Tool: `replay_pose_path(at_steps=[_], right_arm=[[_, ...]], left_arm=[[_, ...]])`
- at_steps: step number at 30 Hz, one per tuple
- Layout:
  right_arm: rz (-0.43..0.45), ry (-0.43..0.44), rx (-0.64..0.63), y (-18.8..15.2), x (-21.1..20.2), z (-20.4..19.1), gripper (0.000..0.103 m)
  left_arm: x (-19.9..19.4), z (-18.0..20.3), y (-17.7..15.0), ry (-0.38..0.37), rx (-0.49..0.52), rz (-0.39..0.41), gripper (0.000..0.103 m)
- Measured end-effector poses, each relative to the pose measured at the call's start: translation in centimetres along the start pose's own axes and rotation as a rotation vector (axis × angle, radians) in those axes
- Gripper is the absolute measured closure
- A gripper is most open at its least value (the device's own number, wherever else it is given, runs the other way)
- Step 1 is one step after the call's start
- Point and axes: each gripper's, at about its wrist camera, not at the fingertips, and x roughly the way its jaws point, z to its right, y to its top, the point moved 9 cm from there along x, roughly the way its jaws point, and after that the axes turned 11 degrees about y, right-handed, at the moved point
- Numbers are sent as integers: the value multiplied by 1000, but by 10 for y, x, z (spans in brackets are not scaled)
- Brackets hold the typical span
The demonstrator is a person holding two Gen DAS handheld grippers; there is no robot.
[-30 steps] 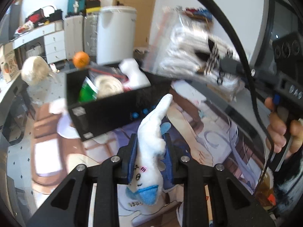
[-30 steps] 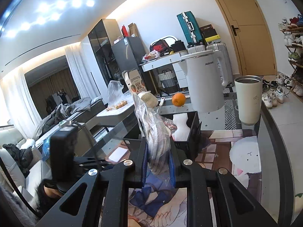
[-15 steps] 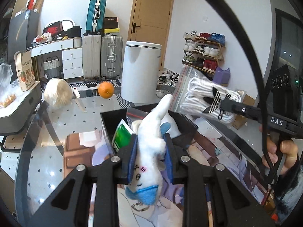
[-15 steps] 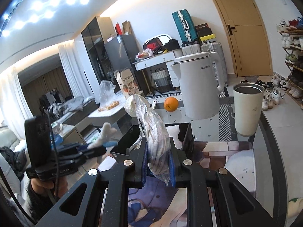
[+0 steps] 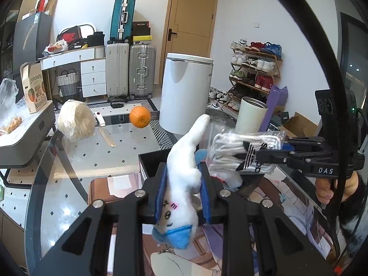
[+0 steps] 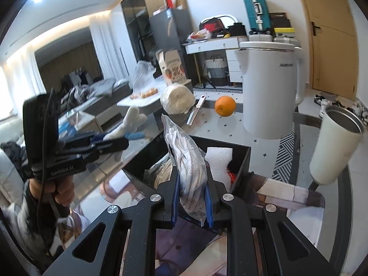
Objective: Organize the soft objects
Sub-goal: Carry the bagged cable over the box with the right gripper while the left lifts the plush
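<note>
My left gripper (image 5: 182, 184) is shut on a white and blue plush toy (image 5: 184, 174), held in the air in front of the black storage box (image 5: 149, 163). My right gripper (image 6: 192, 188) is shut on a clear bag of white socks (image 6: 188, 163), just above the near side of the black box (image 6: 241, 165). The bag of socks (image 5: 246, 151) and the right gripper (image 5: 271, 154) show at the right of the left wrist view, over the box. The plush toy (image 6: 132, 124) and left gripper (image 6: 110, 143) show at the left of the right wrist view. The box holds white foam (image 6: 217, 161) and other soft items.
On the glass table stand a white kettle (image 5: 185, 94), a cream tumbler (image 6: 333, 145), an orange (image 5: 139, 119) and a bagged white bundle (image 5: 74, 123). A printed mat (image 5: 287, 207) lies under the box. Suitcases, a shoe rack and a door are behind.
My left gripper has lifted and levelled, carrying the plush toy near the box. My right gripper has tilted down and brought the bag of socks lower, over the box.
</note>
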Motion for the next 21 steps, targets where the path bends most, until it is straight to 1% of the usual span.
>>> replay_pose_path(at_steps=[2,8,9,11,13,14,16,18,20,21], right_arm=[[-25,4,-20,0,6,1,85],[-109,94,-96,1,19,-6,85],[-144,114,-114,-1,23,-7,85],[-181,126,-129,-2,30,-5,85],[-232,149,-114,-1,41,3,85],[-243,158,-107,-1,44,5,85],[-278,147,-96,-2,51,11,84],[-323,140,-56,-7,61,19,83],[-350,128,-19,-10,67,25,82],[-364,121,-9,-12,69,26,80]], left_arm=[[2,1,0,-4,4,-2,78],[9,2,1,-1,12,-10,78],[10,3,1,-1,14,-11,78],[12,3,1,-2,11,-15,78],[15,2,2,-1,5,-18,78],[16,2,3,-1,5,-20,78],[18,1,3,2,8,-22,78],[20,2,3,3,10,-25,78],[23,4,3,4,16,-29,78],[23,4,4,7,18,-29,78]])
